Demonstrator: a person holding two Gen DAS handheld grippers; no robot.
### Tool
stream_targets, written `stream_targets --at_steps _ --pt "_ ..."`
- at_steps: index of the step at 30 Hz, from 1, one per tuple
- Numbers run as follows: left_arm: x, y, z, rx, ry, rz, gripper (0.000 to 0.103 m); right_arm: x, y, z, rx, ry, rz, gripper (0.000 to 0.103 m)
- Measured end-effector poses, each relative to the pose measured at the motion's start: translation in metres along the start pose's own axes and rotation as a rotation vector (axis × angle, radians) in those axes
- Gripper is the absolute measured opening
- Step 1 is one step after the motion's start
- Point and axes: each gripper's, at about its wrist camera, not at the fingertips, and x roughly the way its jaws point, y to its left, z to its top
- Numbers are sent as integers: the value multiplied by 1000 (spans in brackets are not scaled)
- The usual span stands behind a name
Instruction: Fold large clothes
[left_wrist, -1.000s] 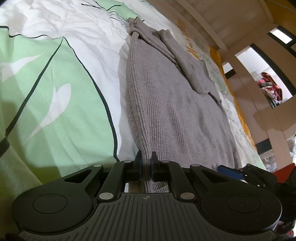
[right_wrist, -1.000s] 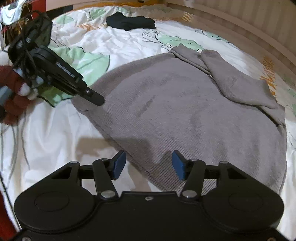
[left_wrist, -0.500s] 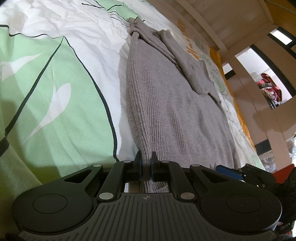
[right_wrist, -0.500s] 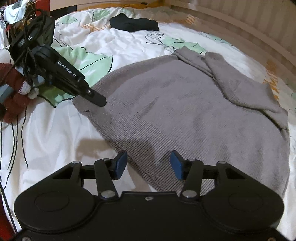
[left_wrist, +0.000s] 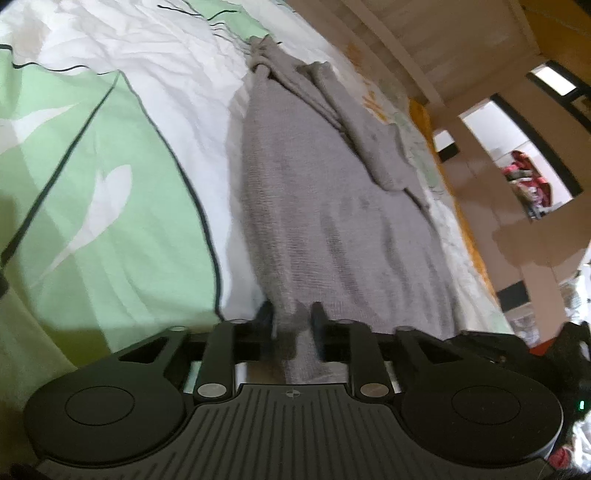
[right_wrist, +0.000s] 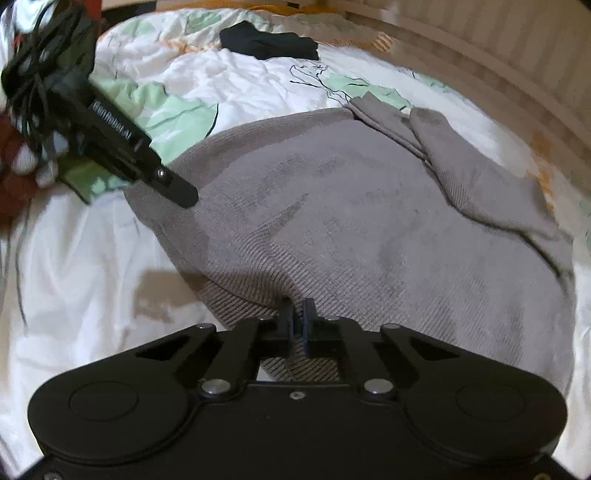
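A large grey knit sweater (right_wrist: 351, 221) lies spread on the bed, a sleeve folded across its far side (right_wrist: 480, 177). My right gripper (right_wrist: 297, 314) is shut on the sweater's near ribbed hem. My left gripper (left_wrist: 291, 317) sits at the sweater's left corner (left_wrist: 295, 258); its jaws stand a little apart with the bunched hem between them. The left gripper also shows in the right wrist view (right_wrist: 177, 190), resting on that corner.
The bed has a white duvet with green leaf prints (left_wrist: 92, 184). A black garment (right_wrist: 269, 44) lies at the far end. A wooden bed frame (right_wrist: 480, 55) runs along the right. Black cables (right_wrist: 33, 74) hang at the left.
My right gripper has closed on the hem; it was open before. My left gripper's jaws have widened slightly around the hem corner, and the view has blurred with motion.
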Motion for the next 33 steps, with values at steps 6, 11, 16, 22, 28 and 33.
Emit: stream_targets --at_steps 6,11,16,22,28,33 --pt "3 -6 -1 11 -12 -56 56 -4 -15 -3 100 56 144 9" --pt "6 -7 -1 4 -28 -43 49 4 -14 -5 128 58 167 21" --pt "4 -2 -1 -26 -37 26 21 -17 -15 -1 161 -29 221 45" --pt "0 -2 0 -28 -45 53 21 3 -18 8 190 -66 251 56" --pt "-3 -1 -2 -49 -50 59 22 11 9 0 120 -3 426 63" --pt "-3 -1 -2 -57 -49 52 23 -7 0 0 163 -55 402 62"
